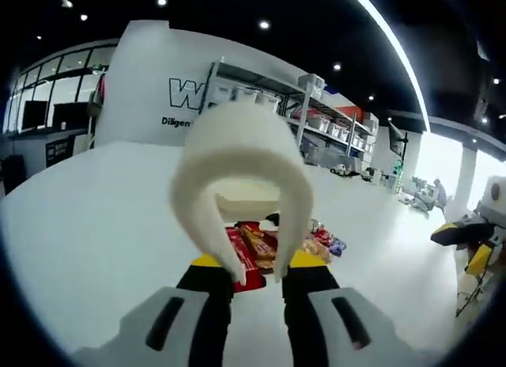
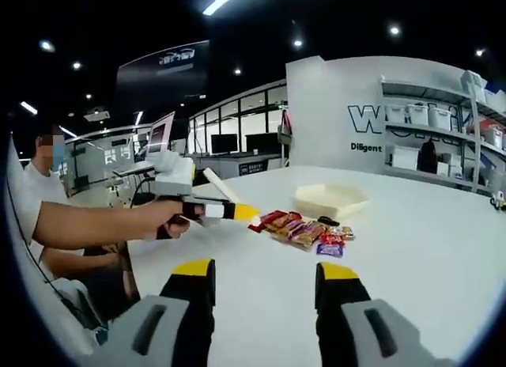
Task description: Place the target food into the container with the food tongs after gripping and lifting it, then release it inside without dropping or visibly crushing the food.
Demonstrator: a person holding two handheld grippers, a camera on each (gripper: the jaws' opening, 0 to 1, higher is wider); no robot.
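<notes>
The left hand-held gripper (image 1: pixel 257 276) held the white food tongs (image 1: pixel 237 185) over the wrapped snacks (image 2: pixel 304 231) on the counter (image 2: pixel 443 248); the right hand-held gripper (image 2: pixel 265 280) stood wide, empty; squeezing gently would avoid crushing before the container (image 2: pixel 330 199).

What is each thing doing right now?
Left gripper: shut on the tongs.
Tongs: held, arms apart, holding nothing.
Right gripper: open, empty.
Snack packets: lying on the table.
Container: on the table, beyond the packets.
</notes>
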